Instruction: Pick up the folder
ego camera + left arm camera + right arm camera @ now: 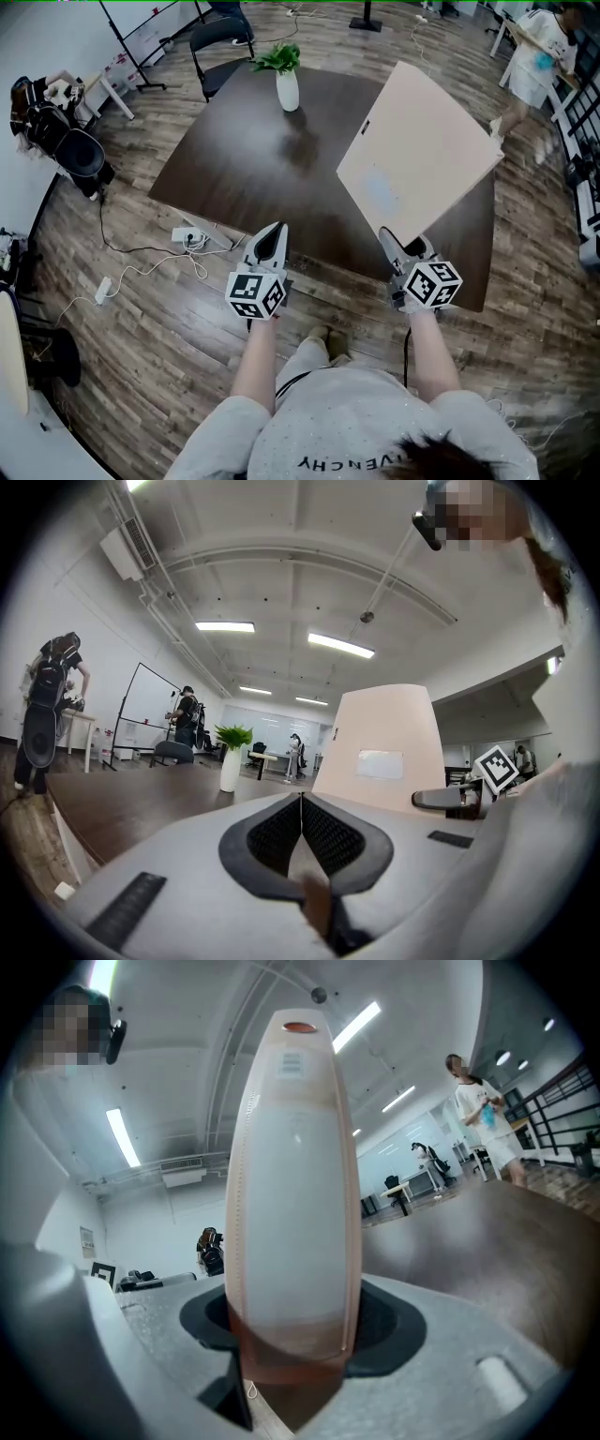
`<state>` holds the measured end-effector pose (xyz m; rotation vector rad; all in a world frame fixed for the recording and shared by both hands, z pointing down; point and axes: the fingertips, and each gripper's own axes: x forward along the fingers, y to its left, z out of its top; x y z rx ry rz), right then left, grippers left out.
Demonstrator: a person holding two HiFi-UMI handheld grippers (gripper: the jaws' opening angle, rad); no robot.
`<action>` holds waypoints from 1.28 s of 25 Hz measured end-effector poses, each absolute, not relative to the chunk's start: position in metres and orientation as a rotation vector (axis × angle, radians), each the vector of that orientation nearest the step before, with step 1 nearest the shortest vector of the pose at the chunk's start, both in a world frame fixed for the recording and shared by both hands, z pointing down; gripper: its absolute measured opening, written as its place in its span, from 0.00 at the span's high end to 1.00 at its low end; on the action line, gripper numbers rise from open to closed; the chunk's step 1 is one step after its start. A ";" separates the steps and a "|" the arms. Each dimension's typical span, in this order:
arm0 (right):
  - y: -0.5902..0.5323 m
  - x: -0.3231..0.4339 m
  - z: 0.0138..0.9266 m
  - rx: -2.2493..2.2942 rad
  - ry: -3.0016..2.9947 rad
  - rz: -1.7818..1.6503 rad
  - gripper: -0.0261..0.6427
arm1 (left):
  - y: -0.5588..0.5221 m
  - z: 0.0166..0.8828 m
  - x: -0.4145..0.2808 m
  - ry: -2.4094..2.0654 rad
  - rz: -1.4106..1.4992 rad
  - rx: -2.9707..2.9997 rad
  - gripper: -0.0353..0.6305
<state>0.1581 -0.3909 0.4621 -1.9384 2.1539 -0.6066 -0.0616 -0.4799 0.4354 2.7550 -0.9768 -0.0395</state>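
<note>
The folder point(422, 155) is a pale pink flat case with a white label, held tilted above the right part of the dark table point(234, 178). My right gripper point(391, 240) is shut on its near corner. In the right gripper view the folder point(295, 1194) stands edge-on between the jaws of my right gripper point(292, 1340) and hides most of what lies ahead. My left gripper point(274, 234) hovers at the table's near edge, shut and empty. In the left gripper view the jaws of my left gripper point(300, 801) meet in a line, with the folder point(380, 747) ahead to the right.
A white vase with a green plant point(288, 82) stands at the table's far side. A black chair point(220, 42) is behind it. A power strip and cables point(187, 236) lie on the wood floor at left. A person point(539, 56) stands at the far right.
</note>
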 end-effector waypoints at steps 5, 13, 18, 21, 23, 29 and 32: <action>-0.391 0.160 0.456 -1.977 2.165 -0.566 0.56 | -0.487 0.430 -0.061 -0.963 -0.040 2.764 0.95; -0.398 0.162 0.445 -2.018 2.147 -0.518 0.56 | -0.501 0.423 -0.063 -0.945 -0.045 2.772 0.95; -0.404 0.164 0.438 -2.031 2.137 -0.498 0.56 | -0.509 0.415 -0.062 -0.941 -0.054 2.779 0.95; -0.406 0.163 0.434 -2.034 2.131 -0.480 0.56 | -0.513 0.411 -0.064 -0.943 -0.068 2.782 0.95; -0.406 0.163 0.433 -2.037 2.129 -0.470 0.56 | -0.514 0.409 -0.066 -0.946 -0.077 2.784 0.95; -0.405 0.162 0.424 -2.049 2.132 -0.435 0.56 | -0.515 0.399 -0.068 -0.948 -0.106 2.788 0.95; -0.404 0.160 0.420 -2.052 2.132 -0.423 0.56 | -0.513 0.394 -0.070 -0.950 -0.117 2.789 0.95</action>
